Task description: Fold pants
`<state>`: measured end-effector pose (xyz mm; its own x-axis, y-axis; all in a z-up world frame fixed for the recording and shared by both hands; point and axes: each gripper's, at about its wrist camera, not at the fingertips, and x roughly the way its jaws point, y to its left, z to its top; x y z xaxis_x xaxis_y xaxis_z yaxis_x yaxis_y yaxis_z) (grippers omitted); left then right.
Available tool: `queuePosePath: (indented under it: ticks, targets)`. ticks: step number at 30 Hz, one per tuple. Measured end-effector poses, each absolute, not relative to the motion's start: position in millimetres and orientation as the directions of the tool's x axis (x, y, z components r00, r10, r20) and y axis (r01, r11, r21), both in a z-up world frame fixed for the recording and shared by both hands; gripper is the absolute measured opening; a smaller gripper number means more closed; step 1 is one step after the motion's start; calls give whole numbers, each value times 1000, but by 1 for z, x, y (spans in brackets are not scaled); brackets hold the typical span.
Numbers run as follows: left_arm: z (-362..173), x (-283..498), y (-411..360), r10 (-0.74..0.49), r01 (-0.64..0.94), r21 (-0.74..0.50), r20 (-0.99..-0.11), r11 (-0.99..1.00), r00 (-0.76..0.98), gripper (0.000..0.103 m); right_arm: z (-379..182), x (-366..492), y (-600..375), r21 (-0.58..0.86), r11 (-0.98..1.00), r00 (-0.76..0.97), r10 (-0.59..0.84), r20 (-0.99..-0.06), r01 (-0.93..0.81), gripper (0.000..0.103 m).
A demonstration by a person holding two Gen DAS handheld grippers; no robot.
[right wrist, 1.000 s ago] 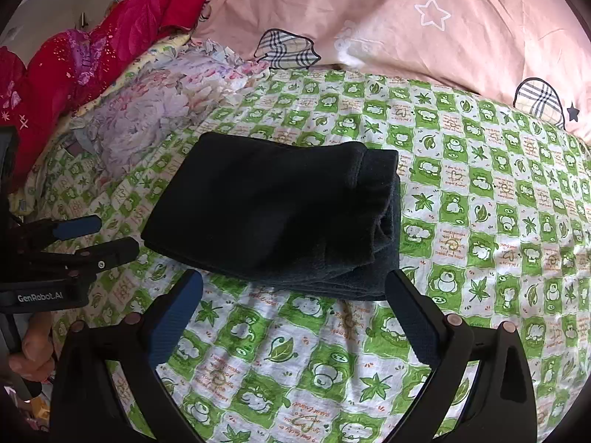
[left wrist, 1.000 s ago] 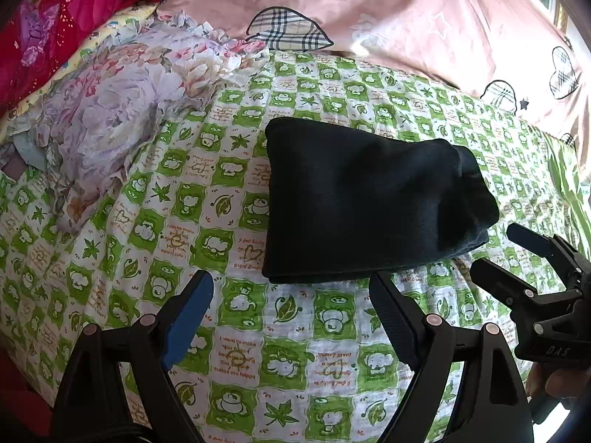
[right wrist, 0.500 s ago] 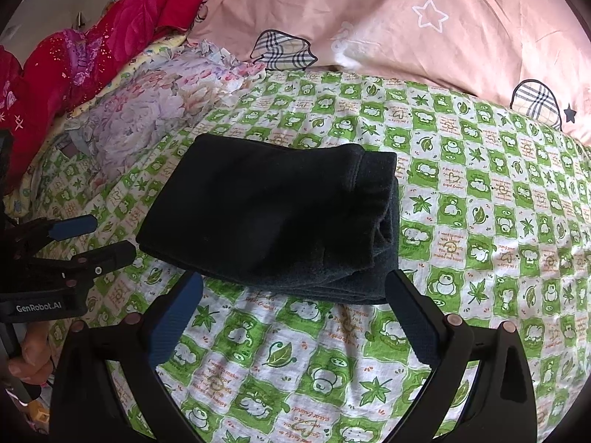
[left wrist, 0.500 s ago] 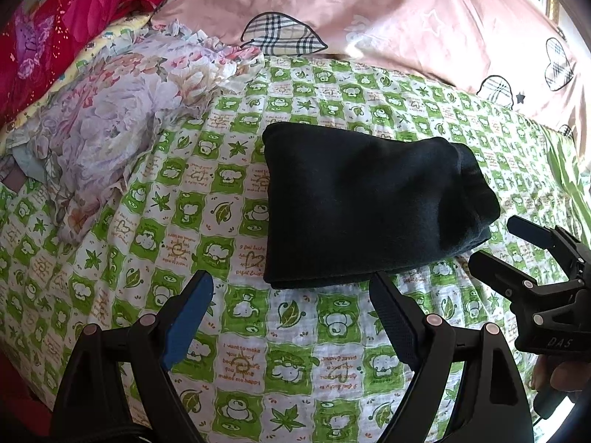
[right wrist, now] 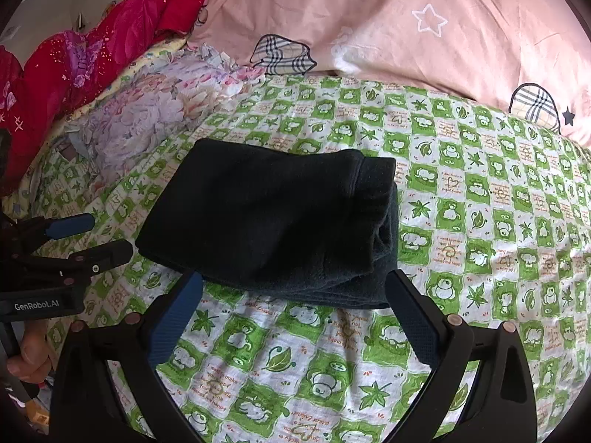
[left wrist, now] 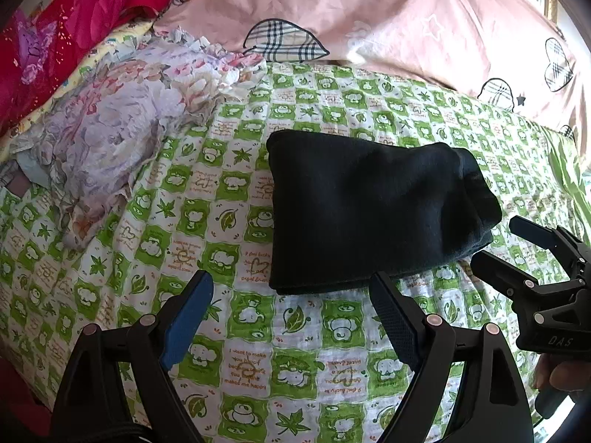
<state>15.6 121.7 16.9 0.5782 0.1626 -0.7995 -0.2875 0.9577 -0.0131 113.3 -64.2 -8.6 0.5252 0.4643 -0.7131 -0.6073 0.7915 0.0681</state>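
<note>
Neatly folded pants point(left wrist: 373, 214) on bed sheet point(left wrist: 229, 199)

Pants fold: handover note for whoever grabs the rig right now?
Left gripper: open, holding nothing, just short of the near edge of the pants.
Right gripper: open, holding nothing, also at the near edge.
Pants: folded into a compact dark bundle, lying on the green checked sheet, touching neither gripper.
Done: the fold looks finished; layered edges are stacked on the right side.
Left: probably only a check or a light tidy of that stacked edge, then back off.
</note>
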Motion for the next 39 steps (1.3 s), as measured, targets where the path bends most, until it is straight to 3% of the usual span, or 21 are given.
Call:
queuePosePath:
  ticks: [39]
  targets:
    - [22,19,121,166,-278,-4,-792,961,587,87,-6,113,-60,51,782,535,470,-702,-621,99]
